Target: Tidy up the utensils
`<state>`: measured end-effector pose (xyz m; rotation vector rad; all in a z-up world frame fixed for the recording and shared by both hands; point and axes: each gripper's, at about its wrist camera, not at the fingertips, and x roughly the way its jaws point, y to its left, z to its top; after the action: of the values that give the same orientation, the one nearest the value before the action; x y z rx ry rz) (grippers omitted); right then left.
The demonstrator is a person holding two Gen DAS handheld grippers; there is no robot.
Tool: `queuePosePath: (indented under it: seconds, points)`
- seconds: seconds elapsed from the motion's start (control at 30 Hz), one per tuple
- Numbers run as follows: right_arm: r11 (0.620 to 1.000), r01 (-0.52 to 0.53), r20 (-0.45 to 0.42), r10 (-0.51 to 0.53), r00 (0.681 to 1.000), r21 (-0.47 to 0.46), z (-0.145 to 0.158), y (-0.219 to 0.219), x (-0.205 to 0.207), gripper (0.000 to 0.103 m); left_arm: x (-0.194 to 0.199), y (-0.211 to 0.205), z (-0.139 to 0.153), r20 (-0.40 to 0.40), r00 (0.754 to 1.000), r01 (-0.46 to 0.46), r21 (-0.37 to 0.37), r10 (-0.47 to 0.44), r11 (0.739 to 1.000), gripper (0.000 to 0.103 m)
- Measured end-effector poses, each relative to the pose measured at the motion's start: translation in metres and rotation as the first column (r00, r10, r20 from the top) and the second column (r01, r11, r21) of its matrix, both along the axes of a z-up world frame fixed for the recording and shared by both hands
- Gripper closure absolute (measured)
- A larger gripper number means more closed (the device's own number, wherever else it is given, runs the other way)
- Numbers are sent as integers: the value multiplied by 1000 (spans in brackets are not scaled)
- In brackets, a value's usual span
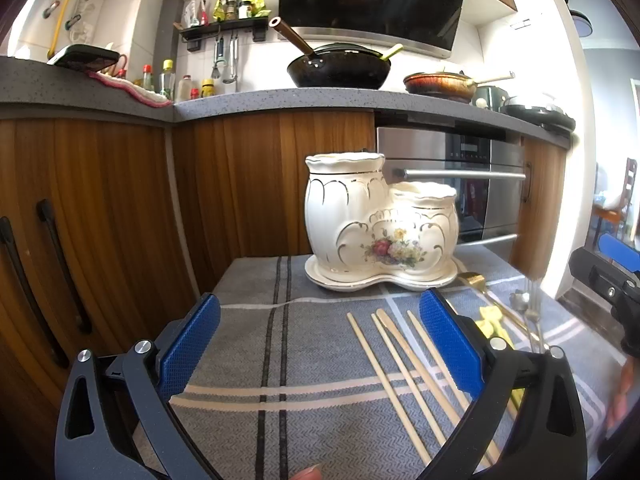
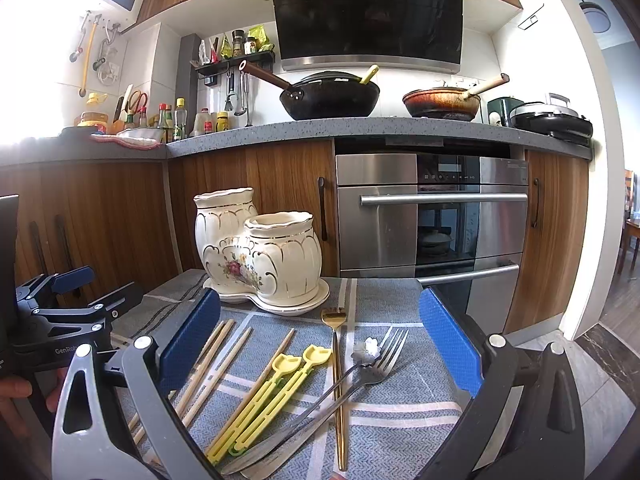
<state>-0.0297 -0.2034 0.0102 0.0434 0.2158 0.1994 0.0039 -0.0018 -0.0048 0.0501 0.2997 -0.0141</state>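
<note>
A cream ceramic two-pot utensil holder [image 1: 380,228] [image 2: 256,252] with a flower print stands on its saucer at the back of a grey checked cloth [image 1: 280,340]. Several wooden chopsticks [image 1: 404,364] [image 2: 212,364] lie on the cloth in front of it. Further right lie yellow plastic training chopsticks [image 2: 268,392], a gold fork [image 2: 338,372], a silver fork [image 2: 376,360] and a silver spoon with a flower end [image 2: 366,348]. My left gripper [image 1: 320,316] hovers open above the cloth, left of the chopsticks. My right gripper [image 2: 320,316] is open over the forks, holding nothing.
The cloth covers a small table before wooden cabinets [image 1: 100,208] and a steel oven [image 2: 432,216]. On the counter above sit a black wok [image 2: 332,96], a brown pan [image 2: 440,102] and bottles. The other gripper shows at each view's edge [image 1: 608,276] [image 2: 60,308]. A fingertip [image 1: 308,474] shows at the bottom.
</note>
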Motion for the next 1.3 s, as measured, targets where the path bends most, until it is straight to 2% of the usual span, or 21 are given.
queuePosePath:
  seconds: [1.3]
  points:
    - [1000, 1, -1, -1, 1000, 0, 0, -1, 1, 5, 0, -1, -2, -2, 1000, 0, 5, 0, 1000, 4]
